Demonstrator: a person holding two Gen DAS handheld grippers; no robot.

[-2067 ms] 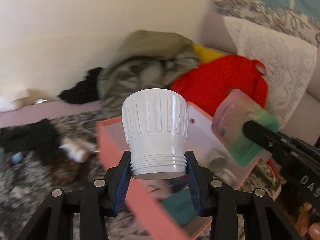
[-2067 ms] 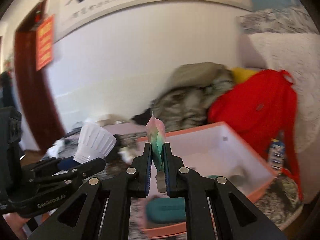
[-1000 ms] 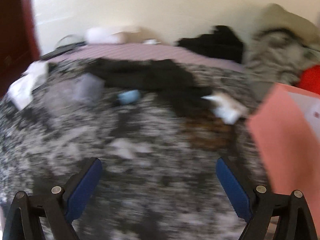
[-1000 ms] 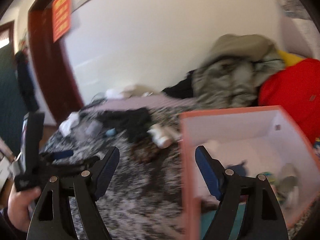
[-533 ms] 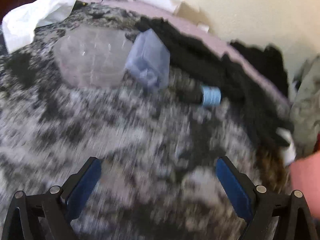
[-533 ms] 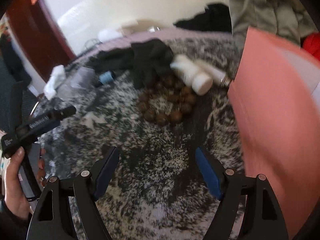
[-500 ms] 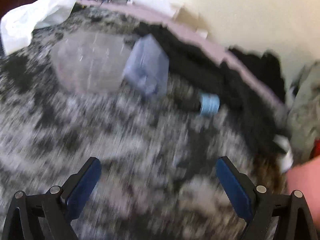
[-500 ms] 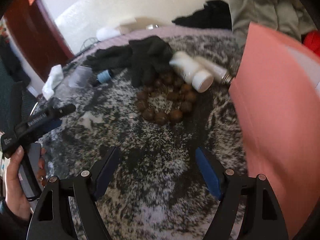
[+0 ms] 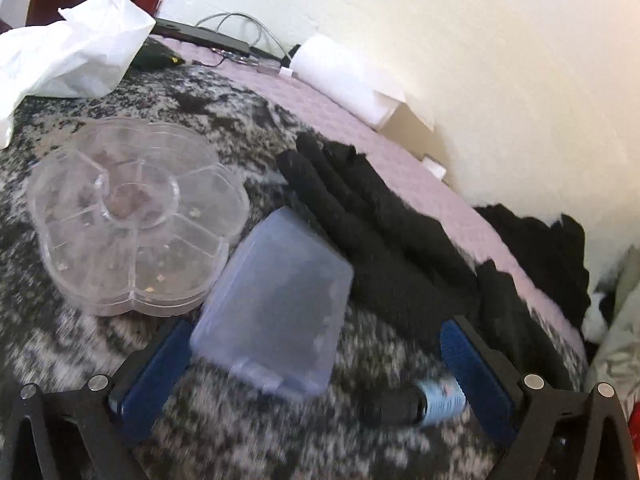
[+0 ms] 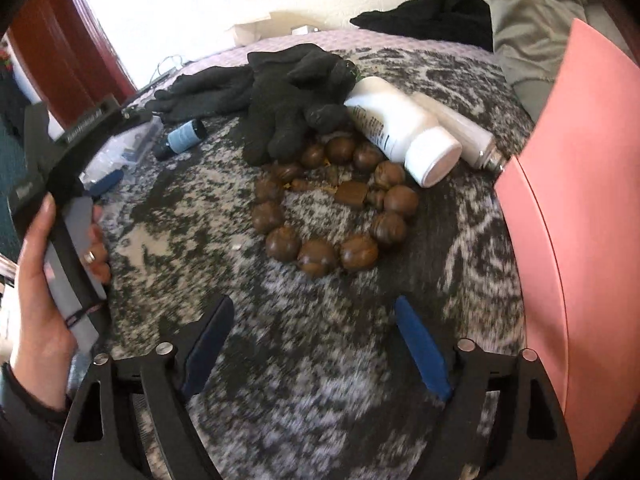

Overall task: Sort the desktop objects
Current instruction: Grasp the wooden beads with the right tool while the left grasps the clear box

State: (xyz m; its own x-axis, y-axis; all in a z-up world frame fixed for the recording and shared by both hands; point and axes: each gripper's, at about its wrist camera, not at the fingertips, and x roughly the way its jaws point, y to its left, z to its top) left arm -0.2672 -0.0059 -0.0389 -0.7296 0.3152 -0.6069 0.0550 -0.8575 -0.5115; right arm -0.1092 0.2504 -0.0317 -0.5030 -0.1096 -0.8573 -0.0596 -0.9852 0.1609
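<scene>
Blue pads line both of your tools, and both stand wide with nothing pressed between them; each has just been opening further. Your left gripper point(image 9: 316, 364) hangs low over the mottled black-and-white blanket point(image 9: 100, 356), and the frosted bluish plastic box point(image 9: 276, 300) lies in the gap between its fingers, nearer the left pad, though whether that pad touches it you cannot tell. At five o'clock from the box, just inside the right pad, lies a small dark vial with a pale blue label point(image 9: 416, 402). At ten o'clock from the box and touching its corner sits the clear flower-shaped compartment tray point(image 9: 132, 216); black knit gloves point(image 9: 384, 240) stretch away at one o'clock. Your right gripper point(image 10: 316, 348) is empty above bare blanket. At twelve o'clock from it lies the ring of brown wooden beads point(image 10: 332, 208), apart from the pads. Beyond the beads, at one o'clock, a white plastic bottle point(image 10: 404, 132) rests on its side against a pale slim tube point(image 10: 460, 132). The pink box wall point(image 10: 580, 240) rises at three o'clock. Your left hand point(image 10: 44, 280) shows at nine o'clock.
</scene>
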